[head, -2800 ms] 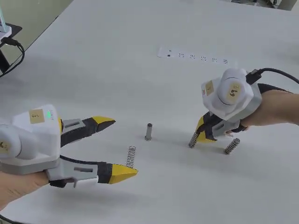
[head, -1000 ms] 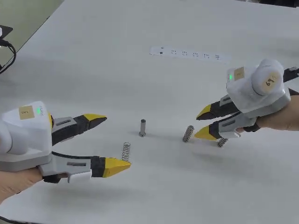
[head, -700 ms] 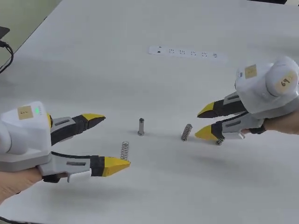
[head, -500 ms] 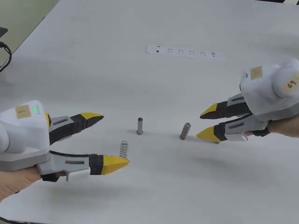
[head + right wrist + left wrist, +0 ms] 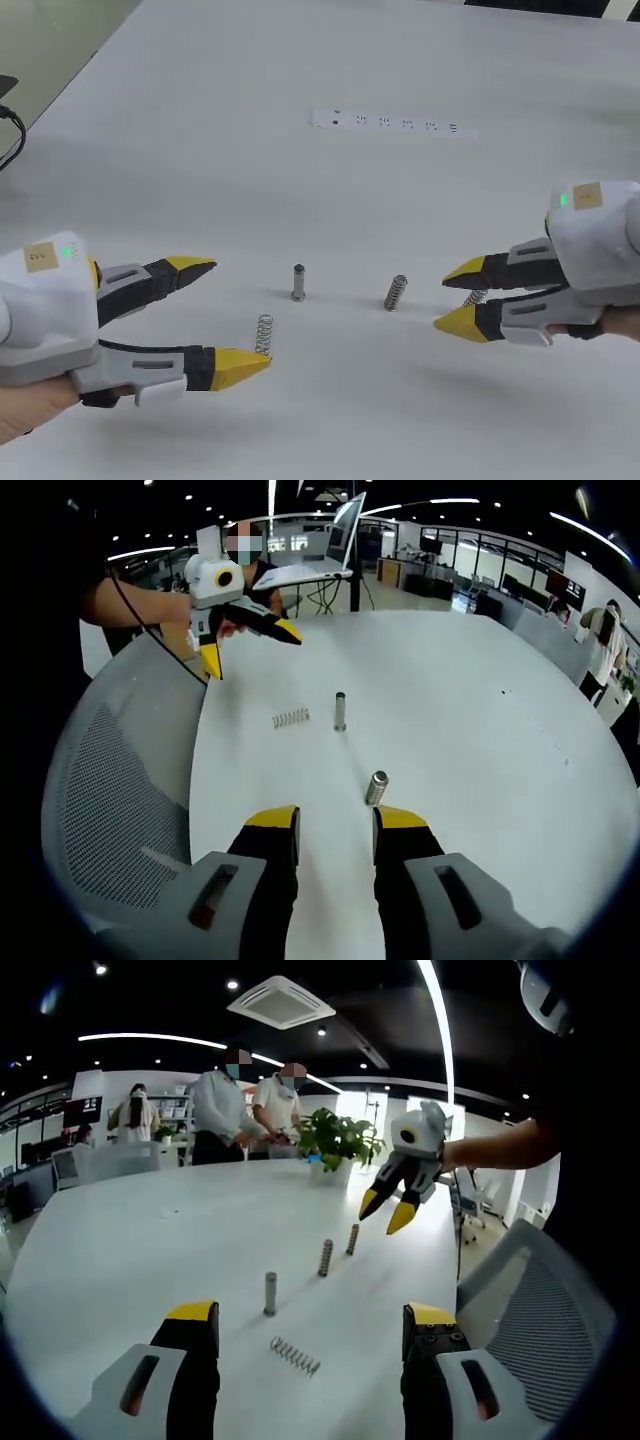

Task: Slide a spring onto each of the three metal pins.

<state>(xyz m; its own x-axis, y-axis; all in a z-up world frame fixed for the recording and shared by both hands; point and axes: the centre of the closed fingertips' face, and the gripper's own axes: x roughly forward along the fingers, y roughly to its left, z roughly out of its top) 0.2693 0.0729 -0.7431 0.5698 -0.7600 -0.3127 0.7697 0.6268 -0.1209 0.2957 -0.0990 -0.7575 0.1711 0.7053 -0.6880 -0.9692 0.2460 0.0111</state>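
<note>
A bare metal pin (image 5: 298, 282) stands upright mid-table, with a loose spring (image 5: 263, 333) lying just to its near left. To its right stands a pin wearing a spring (image 5: 396, 292). A second sprung pin (image 5: 475, 297) peeks out behind my right gripper (image 5: 457, 296), which is open and holds nothing. My left gripper (image 5: 220, 313) is open too, its lower tip beside the loose spring. In the left gripper view the loose spring (image 5: 294, 1355) lies ahead between the jaws, the bare pin (image 5: 270, 1293) beyond it. The right gripper view has a sprung pin (image 5: 376, 787) just ahead.
A white power strip (image 5: 390, 123) lies at the far side of the white table (image 5: 330, 420). A black cable (image 5: 10, 130) hangs at the left edge. A mesh chair (image 5: 120, 800) sits by the table; people and a potted plant (image 5: 335, 1140) stand far off.
My right gripper has let go of the sprung pin, opened, and drawn back to the right, away from it. The left gripper has stayed open near the loose spring.
</note>
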